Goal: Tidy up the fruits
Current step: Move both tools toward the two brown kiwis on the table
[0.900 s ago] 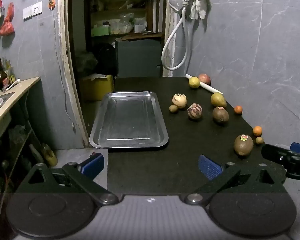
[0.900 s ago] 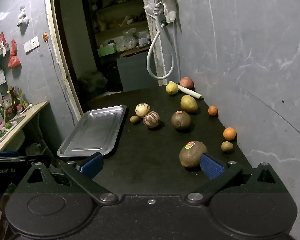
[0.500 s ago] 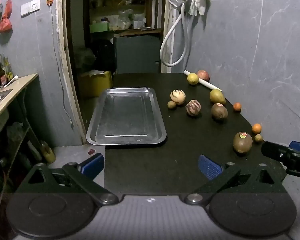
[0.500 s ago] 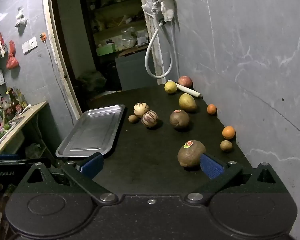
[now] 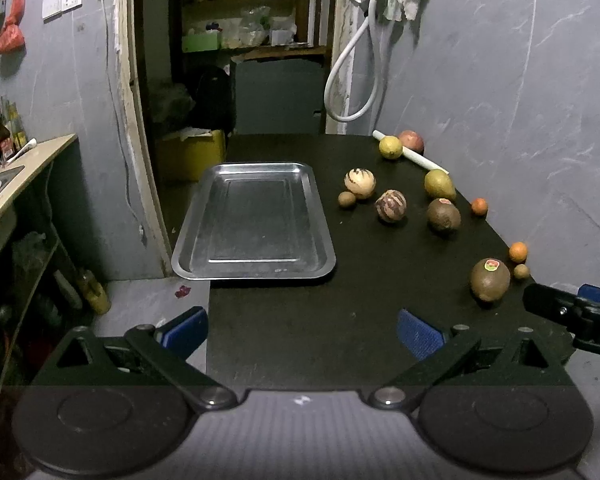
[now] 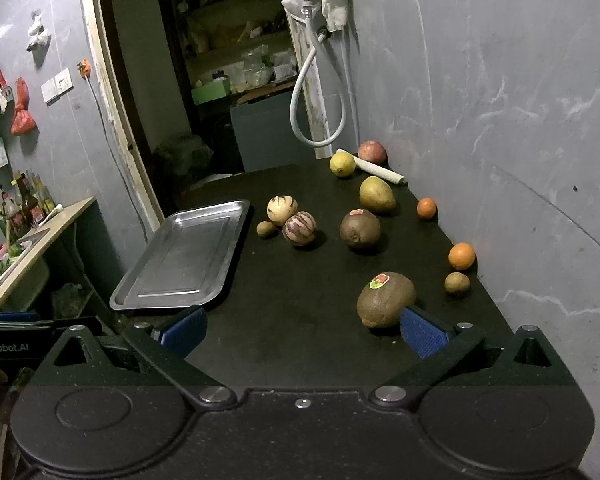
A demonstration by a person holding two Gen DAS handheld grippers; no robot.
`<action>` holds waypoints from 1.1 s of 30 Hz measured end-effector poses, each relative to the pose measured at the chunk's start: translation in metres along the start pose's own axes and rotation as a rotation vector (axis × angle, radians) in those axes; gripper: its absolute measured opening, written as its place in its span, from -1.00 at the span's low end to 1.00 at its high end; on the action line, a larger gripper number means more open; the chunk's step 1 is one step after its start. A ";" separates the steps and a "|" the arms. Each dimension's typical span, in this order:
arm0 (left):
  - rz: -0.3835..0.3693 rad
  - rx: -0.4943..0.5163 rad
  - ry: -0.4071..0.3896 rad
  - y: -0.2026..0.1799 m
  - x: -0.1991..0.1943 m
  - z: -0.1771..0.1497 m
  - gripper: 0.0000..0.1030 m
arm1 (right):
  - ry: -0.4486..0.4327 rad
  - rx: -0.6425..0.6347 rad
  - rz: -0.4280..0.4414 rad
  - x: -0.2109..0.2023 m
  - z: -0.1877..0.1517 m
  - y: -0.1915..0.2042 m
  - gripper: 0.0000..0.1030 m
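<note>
Left wrist view: the left gripper (image 5: 302, 330) sits at the bottom of the frame with its blue pads spread as wide as they go and nothing between them, over the near edge of the black table (image 5: 340, 340). The steel tray (image 5: 254, 224) lies centre-left, its long axis running from the near edge up toward the doorway, with nothing in it. The fruits are scattered right of it: a striped pale melon (image 5: 359, 183) and a small brown fruit (image 5: 347, 199) nearest the tray, a darker striped one (image 5: 391, 206), a yellow-green pear-shaped fruit (image 5: 439, 184) with its narrow end pointing lower right, and a brown stickered fruit (image 5: 490, 279) at lower right. The right gripper's black arm enters from the right edge.

Right wrist view: the right gripper (image 6: 302, 330) is likewise fully spread and holds nothing. Its right pad (image 6: 422, 332) stands just in front of a large brown stickered fruit (image 6: 386, 299), whose long axis slants from lower left to upper right; I cannot tell whether they touch. An orange (image 6: 461, 256) and a small brown fruit (image 6: 457, 283) sit near the wall at right. The tray (image 6: 184, 256) lies at left, slanting toward the upper right.
</note>
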State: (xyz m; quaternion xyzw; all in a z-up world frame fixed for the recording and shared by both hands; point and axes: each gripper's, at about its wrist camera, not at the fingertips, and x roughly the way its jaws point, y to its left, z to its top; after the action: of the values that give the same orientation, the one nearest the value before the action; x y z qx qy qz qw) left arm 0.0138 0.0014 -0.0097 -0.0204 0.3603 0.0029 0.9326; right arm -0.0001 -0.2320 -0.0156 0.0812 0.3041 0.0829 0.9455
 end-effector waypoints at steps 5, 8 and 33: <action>0.003 -0.002 0.013 0.002 0.004 0.001 0.99 | 0.007 -0.008 -0.003 0.004 0.001 0.001 0.99; 0.003 -0.003 0.022 0.004 0.006 0.001 0.99 | 0.016 -0.003 -0.004 0.007 0.002 0.001 0.99; -0.021 -0.016 0.231 0.028 0.069 0.004 0.99 | 0.134 0.020 -0.051 0.055 0.005 0.018 0.99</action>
State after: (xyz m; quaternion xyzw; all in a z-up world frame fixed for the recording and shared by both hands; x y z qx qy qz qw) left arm 0.0669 0.0290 -0.0538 -0.0317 0.4652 -0.0066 0.8846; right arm 0.0449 -0.2041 -0.0384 0.0770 0.3695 0.0608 0.9240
